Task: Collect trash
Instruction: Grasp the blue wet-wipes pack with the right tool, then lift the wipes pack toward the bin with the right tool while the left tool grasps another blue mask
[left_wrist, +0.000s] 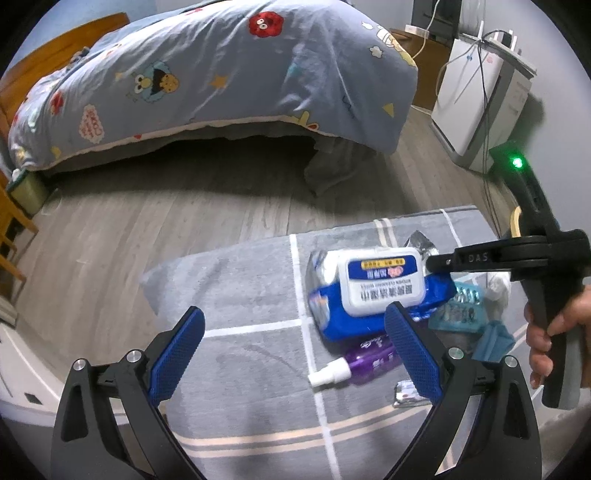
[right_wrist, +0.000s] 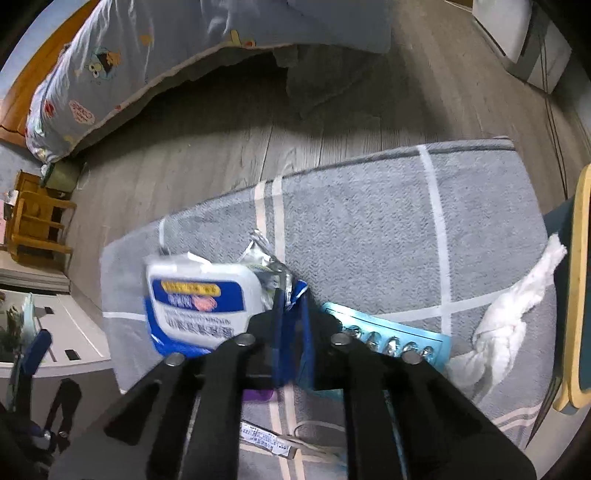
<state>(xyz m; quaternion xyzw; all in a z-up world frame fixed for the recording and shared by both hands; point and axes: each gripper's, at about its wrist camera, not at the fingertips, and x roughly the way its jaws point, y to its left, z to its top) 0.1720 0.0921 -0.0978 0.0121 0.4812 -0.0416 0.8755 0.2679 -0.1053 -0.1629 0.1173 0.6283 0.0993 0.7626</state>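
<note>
A blue wet-wipes pack with a white lid (left_wrist: 373, 288) lies on a grey checked mat (left_wrist: 251, 354). My right gripper (right_wrist: 291, 306) is shut on the pack's blue edge (right_wrist: 295, 291); it shows in the left wrist view (left_wrist: 436, 264) coming in from the right. My left gripper (left_wrist: 295, 343) is open and empty, just in front of the pack. Near it lie a purple spray bottle (left_wrist: 365, 360), a teal blister pack (right_wrist: 391, 338), a silver foil wrapper (right_wrist: 264, 264) and a crumpled white tissue (right_wrist: 509, 317).
A bed with a blue cartoon duvet (left_wrist: 221, 74) stands beyond the wooden floor (left_wrist: 147, 221). A white appliance with cables (left_wrist: 476, 107) stands at the right. A wooden chair (right_wrist: 33, 221) is at the left, a wood-rimmed object (right_wrist: 580, 288) at the mat's right edge.
</note>
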